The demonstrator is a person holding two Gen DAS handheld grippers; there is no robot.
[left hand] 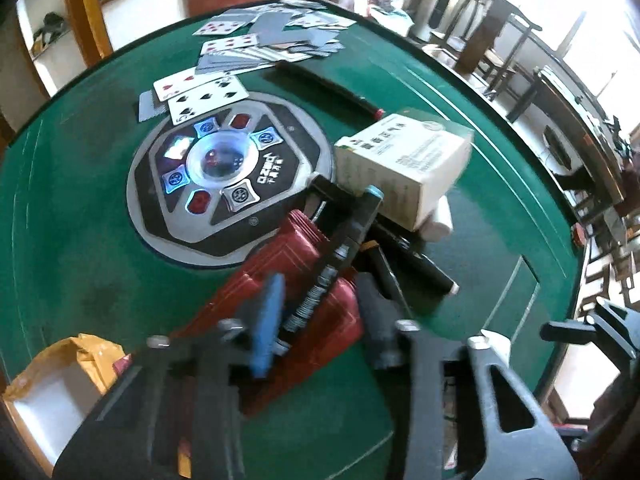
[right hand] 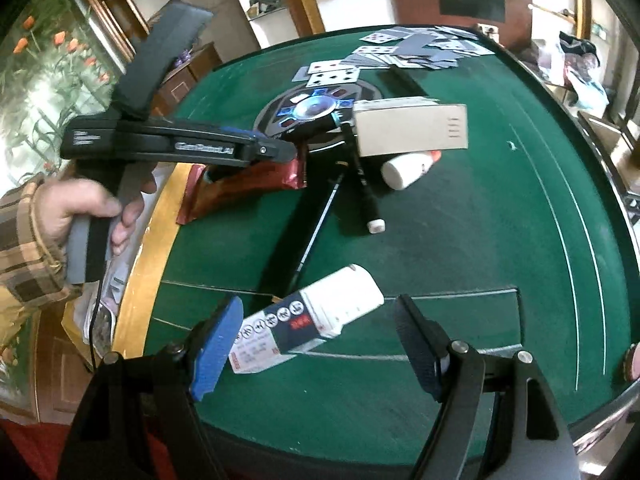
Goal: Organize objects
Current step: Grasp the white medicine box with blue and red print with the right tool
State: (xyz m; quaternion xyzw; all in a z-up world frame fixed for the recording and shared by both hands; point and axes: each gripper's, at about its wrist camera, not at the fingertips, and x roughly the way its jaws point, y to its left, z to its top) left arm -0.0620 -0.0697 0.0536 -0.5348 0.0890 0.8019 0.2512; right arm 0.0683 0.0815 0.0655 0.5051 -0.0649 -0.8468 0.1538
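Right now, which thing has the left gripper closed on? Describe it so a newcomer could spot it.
Start at the round control panel in the middle of the green table. Just off its near edge, beside a white carton and a black marker, lies a dark red foil pouch. It is the only red, crinkled packet there, and the left gripper is pinching its top edge.

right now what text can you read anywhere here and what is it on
"GenRobot.AI", roughly: side of the left gripper.
White box: print blurred.
Dark-banded carton: characters, blurred.
Centre panel: logo unreadable.
Playing cards: corner numbers too blurred.
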